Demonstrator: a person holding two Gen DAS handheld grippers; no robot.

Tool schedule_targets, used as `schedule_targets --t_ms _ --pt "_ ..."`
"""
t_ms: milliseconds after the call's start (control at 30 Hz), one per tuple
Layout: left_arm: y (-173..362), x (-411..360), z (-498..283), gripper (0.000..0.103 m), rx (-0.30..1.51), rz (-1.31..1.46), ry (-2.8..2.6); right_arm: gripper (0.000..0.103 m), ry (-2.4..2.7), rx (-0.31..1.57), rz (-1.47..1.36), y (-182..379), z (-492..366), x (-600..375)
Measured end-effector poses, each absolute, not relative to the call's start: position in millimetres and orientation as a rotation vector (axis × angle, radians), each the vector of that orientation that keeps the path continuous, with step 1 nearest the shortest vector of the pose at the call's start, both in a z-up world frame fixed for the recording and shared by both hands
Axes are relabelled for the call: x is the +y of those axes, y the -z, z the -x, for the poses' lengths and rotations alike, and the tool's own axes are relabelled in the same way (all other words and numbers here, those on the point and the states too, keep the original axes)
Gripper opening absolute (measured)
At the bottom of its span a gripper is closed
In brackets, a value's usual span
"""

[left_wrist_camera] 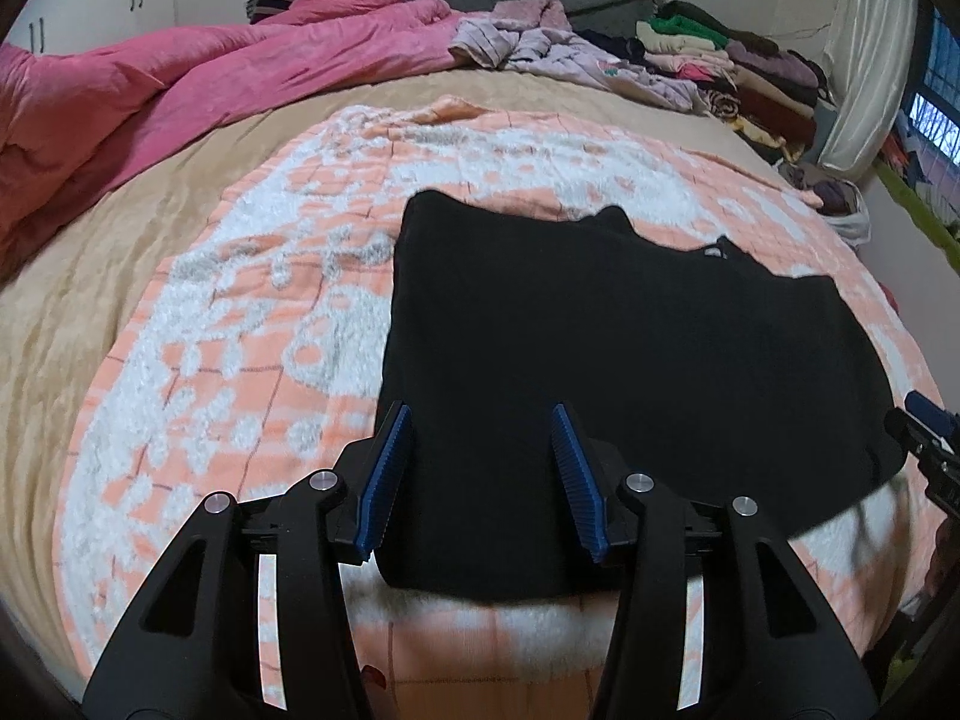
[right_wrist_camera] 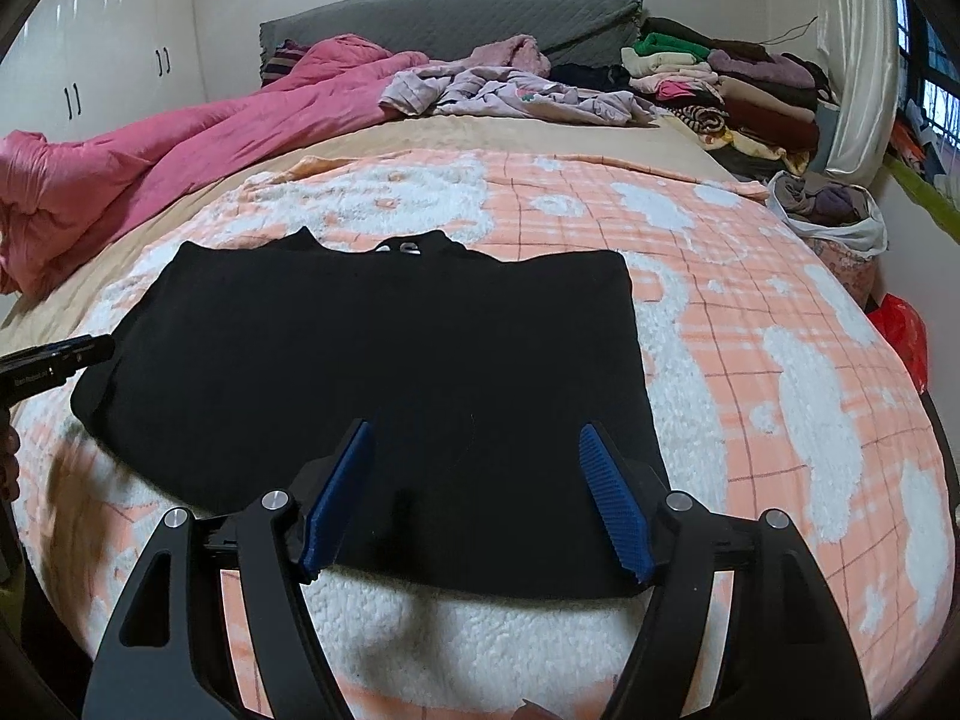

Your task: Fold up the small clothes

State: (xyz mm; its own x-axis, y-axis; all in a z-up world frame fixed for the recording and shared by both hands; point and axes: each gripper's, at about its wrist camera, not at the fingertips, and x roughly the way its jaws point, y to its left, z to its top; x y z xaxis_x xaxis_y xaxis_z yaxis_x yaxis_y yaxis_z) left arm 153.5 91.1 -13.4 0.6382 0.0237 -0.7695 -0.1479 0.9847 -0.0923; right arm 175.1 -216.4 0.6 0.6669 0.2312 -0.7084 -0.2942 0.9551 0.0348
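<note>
While you hover over the near hem, these lines give the state of play.

Left gripper (left_wrist_camera: 480, 480): jaws apart, nothing pinched; the black fabric lies beneath the blue pads, not between them.
Right gripper (right_wrist_camera: 474, 498): jaws apart and wider than the left, also empty, above the near edge of the same garment.
Black garment (left_wrist_camera: 600, 360): spread flat on the peach and white blanket (left_wrist_camera: 240, 360), collar and label at the far side, hem nearest you; it looks already folded in at the sides, though the dark cloth hides the layers.
Step, as you would judge it: a fresh grab of the near edge to fold it toward the collar.
Risk one: you pinch only the top layer, because black on black hides the edges; the fold then opens as you lift.
Risk two: your pads dig into the fluffy blanket and drag it up with the garment.
Risk three: uneven lifting by your two hands skews the fold.
Surroundings: pink quilt (left_wrist_camera: 150, 90) and stacked clothes (right_wrist_camera: 720, 78) lie well apart, no obstacle.
</note>
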Motion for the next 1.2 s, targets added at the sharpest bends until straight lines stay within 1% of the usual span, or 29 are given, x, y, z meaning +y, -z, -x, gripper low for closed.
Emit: schedule_targets --t_ms 200,267,433,633,700,767,867,933,1100,1200 --pt "26.1 89.6 -148.7 0.04 0.903 0.142 -0.1 0.07 -0.231 0.89 0.108 26.0 -181.5 -225.8" --pt "30.1 89.9 -147.3 0.042 0.911 0.141 -0.102 0.07 -0.223 0.92 0.077 37.8 -184.5 -232.4" --pt "36.1 90.6 -143.2 0.042 0.923 0.145 -0.102 0.07 -0.223 0.911 0.039 43.3 -182.5 -237.6" --pt "33.3 92.3 -136.6 0.042 0.924 0.157 -0.103 0.071 -0.227 0.887 0.009 32.2 -177.0 -239.3" --pt "31.8 93.2 -135.1 0.042 0.925 0.16 -0.102 0.074 -0.234 0.873 -0.003 27.3 -172.7 -240.0" --pt "31.1 93.7 -133.5 0.042 0.929 0.162 -0.101 0.083 -0.239 0.863 -0.009 22.9 -169.5 -239.5" --pt "29.4 94.7 -132.1 0.044 0.931 0.168 -0.099 0.088 -0.245 0.841 -0.014 15.7 -164.7 -237.7" --pt "27.8 95.1 -130.8 0.048 0.931 0.17 -0.097 0.09 -0.251 0.828 -0.011 10.7 -161.8 -235.3" --pt "24.1 96.2 -127.1 0.05 0.931 0.175 -0.09 0.094 -0.265 0.8 -0.007 1.0 -155.1 -228.2" --pt "22.1 96.0 -125.2 0.054 0.927 0.173 -0.088 0.095 -0.274 0.773 -0.001 -4.9 -150.6 -223.6"
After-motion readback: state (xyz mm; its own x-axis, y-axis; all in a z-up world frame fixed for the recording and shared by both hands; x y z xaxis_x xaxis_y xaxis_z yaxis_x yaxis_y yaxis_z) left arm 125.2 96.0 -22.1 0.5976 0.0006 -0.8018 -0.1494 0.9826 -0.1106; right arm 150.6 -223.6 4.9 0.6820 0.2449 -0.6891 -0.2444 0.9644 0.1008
